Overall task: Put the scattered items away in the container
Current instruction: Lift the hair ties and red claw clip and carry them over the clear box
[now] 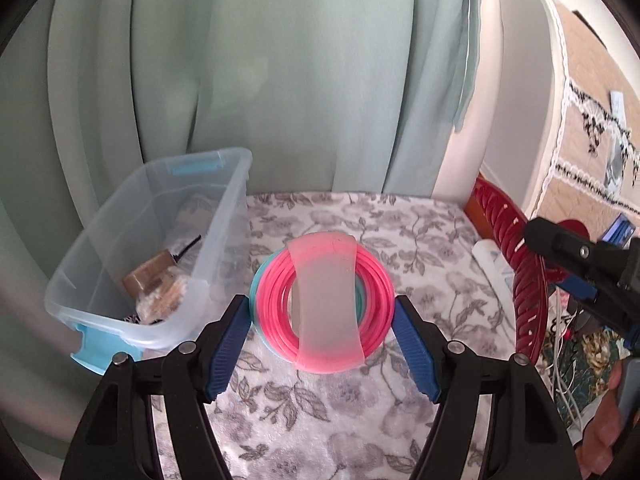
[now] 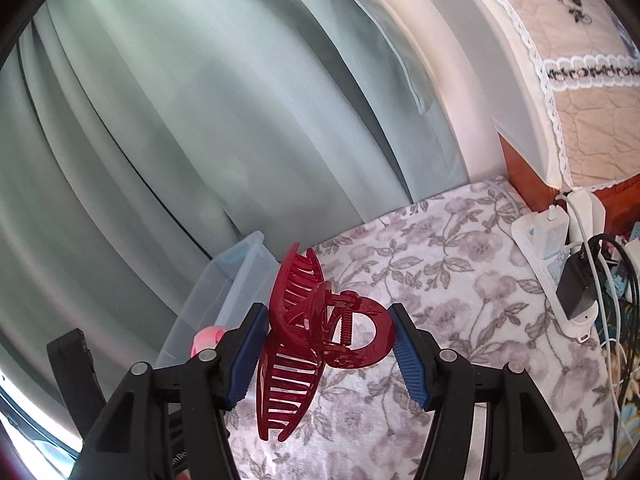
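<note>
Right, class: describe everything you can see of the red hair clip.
The hair clip is a large claw clip of dark red, see-through plastic. It has two curved rows of long teeth, a metal coil spring at the hinge and rounded handle tabs. The right gripper holds it between its blue pads, above the flowered cloth. Its teeth point toward the clear box.

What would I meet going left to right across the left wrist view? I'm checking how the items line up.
Clear plastic bin → pink coil bundle held in the left gripper → red hair claw clip → right gripper.
</note>
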Demonstrator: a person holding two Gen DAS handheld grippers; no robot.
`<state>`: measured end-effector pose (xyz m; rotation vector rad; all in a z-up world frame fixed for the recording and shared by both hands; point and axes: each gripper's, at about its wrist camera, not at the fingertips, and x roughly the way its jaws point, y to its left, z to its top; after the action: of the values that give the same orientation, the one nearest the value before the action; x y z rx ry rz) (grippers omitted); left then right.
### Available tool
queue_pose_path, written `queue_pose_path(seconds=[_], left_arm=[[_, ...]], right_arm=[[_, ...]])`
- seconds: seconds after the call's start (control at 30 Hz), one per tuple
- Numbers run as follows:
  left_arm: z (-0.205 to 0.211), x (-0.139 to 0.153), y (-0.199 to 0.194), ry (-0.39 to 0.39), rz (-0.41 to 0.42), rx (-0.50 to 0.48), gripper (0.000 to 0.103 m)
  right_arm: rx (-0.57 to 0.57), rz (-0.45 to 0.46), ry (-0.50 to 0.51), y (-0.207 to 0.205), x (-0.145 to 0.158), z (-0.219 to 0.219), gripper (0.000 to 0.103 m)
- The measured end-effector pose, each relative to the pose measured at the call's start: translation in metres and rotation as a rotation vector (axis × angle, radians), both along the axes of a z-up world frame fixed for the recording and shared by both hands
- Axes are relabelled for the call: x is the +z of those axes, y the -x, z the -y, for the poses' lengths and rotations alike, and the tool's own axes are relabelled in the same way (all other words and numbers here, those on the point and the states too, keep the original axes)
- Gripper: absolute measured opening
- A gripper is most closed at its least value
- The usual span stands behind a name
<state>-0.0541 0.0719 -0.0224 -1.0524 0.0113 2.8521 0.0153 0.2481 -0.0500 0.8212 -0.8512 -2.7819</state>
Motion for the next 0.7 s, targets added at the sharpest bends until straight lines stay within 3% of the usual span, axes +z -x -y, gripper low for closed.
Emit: queue_pose_path(seconds=[0.4,0.7], left_arm=[[0.042,0.045,-0.009,-0.092,-0.107,0.106,0.073],[0.059,0.063,-0.014,-0.104,-0.145,0.152,0.073]], right_arm=[[0.013,-0.081,-0.022,-0.015,0.041,0.020,0.064],[0.025,-0.117,-0.042,-0.020,0.071,0.040,0.064]])
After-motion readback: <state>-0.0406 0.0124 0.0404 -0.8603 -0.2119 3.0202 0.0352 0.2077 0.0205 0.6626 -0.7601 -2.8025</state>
